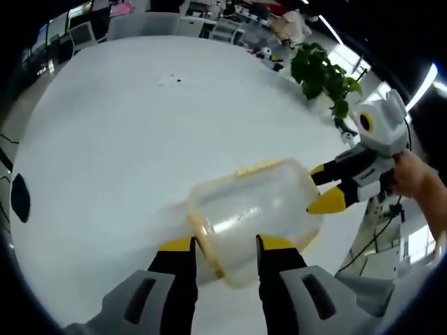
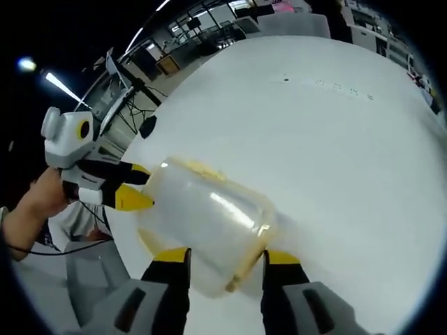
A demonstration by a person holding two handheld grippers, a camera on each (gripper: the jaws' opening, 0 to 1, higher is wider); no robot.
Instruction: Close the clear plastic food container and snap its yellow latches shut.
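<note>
**A:** so where's the clear plastic container (image 1: 255, 209) sitting right now?

**B:** on the white table (image 1: 126, 139), tipped over a bit, near the edge closest to the person. In the left gripper view the left gripper (image 1: 225, 246) has its two yellow-tipped jaws set either side of the near end of the box, touching or almost touching the walls (can't tell if it's really squeezing). A yellow latch (image 1: 207, 244) runs down the end between them.

**A:** and further right?

**B:** the right gripper (image 1: 328, 187) comes in from the right with a hand (image 1: 415, 178) on it, one yellow tip against the container's far end. A potted plant (image 1: 323, 73) stands behind it.

**A:** other camera?

**B:** right gripper view, left side: the left gripper (image 2: 133, 185) pokes the box's end. Middle: container (image 2: 209, 220), blurry. The right gripper (image 2: 227, 259) straddles it the same way, jaws spread about box-wide, grip unclear.
</note>
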